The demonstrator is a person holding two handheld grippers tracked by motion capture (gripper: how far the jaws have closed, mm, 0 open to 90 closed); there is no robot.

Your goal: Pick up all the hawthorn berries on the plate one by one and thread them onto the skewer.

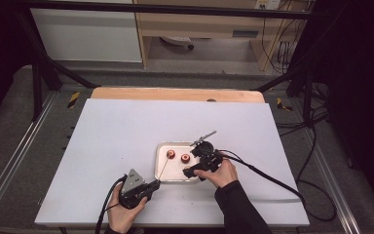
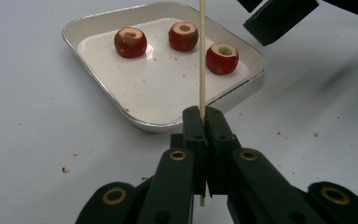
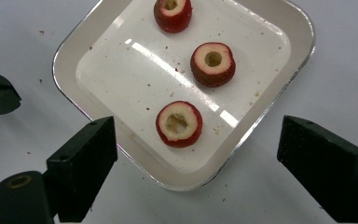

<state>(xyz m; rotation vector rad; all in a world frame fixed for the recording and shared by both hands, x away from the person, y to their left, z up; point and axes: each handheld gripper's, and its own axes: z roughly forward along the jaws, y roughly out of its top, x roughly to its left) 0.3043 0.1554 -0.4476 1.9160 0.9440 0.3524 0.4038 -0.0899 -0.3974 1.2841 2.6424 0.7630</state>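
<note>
the big white table [image 1: 126, 146] holds a white tray [image 3: 289, 28]. the right gripper [image 3: 196, 172] hangs over the tray's near edge, jaws spread wide, their tips cut off. the left gripper [image 2: 204, 122] is pinching a thin stick [image 2: 202, 56], whose top is cut off. three red fruit pieces [image 3: 179, 124] with holes sit in the tray.
</note>
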